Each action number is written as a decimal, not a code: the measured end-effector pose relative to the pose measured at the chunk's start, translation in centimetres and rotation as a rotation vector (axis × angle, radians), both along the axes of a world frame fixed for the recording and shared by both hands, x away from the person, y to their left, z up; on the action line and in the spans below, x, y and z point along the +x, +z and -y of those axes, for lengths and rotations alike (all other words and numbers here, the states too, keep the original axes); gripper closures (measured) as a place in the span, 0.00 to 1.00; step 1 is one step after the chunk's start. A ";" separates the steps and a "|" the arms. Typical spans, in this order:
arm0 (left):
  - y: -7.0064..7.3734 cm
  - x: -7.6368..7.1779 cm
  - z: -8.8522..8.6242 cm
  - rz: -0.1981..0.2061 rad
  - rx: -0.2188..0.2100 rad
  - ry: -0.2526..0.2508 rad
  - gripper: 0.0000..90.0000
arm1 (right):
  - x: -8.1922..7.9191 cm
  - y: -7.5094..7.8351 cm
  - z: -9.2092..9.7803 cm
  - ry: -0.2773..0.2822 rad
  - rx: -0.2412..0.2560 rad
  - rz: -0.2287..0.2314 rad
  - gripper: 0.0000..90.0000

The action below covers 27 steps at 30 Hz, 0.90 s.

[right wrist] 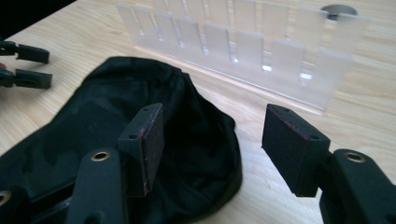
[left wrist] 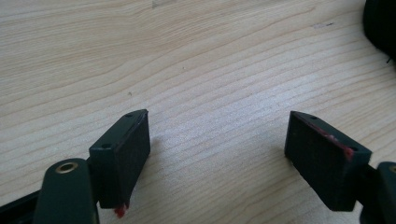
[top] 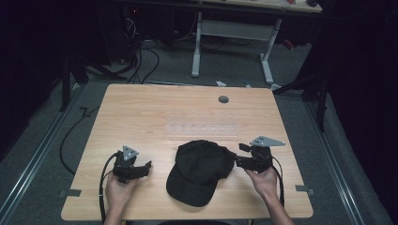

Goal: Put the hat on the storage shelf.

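A black baseball cap (top: 201, 169) lies on the wooden table (top: 141, 112) near its front edge, brim toward the person. In the right gripper view the cap's crown (right wrist: 116, 126) spreads under and behind the left jaw. My right gripper (top: 234, 158) is open at the cap's right edge, its jaws apart with the crown's rim between and below them (right wrist: 212, 140). My left gripper (top: 149, 165) rests open on bare wood to the left of the cap, nothing between its jaws (left wrist: 217, 149). A sliver of the cap (left wrist: 380, 25) shows at that view's upper right.
A clear plastic rack with slots (top: 202, 123) (right wrist: 243, 44) lies flat beyond the cap. A round grey cable port (top: 223, 99) sits near the far edge. Another table's white legs (top: 196, 47) and cables are on the floor behind.
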State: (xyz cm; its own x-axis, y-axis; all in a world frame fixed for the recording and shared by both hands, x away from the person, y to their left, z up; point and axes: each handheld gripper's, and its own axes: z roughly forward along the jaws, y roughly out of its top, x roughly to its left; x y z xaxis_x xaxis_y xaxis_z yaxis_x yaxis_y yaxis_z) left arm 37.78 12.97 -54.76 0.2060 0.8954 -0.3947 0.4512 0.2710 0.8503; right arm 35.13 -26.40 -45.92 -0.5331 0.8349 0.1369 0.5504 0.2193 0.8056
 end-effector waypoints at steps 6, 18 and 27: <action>0.0 0.0 0.0 -0.002 0.002 -0.001 0.25 | 1.2 0.3 -1.3 0.031 0.009 -0.022 0.43; 0.0 0.0 0.0 0.000 0.000 0.000 0.25 | 3.6 -0.1 -3.8 0.066 -0.013 -0.065 0.42; 0.0 0.0 0.0 -0.002 0.002 -0.001 0.25 | 4.9 -0.6 -5.0 0.086 -0.034 -0.091 0.41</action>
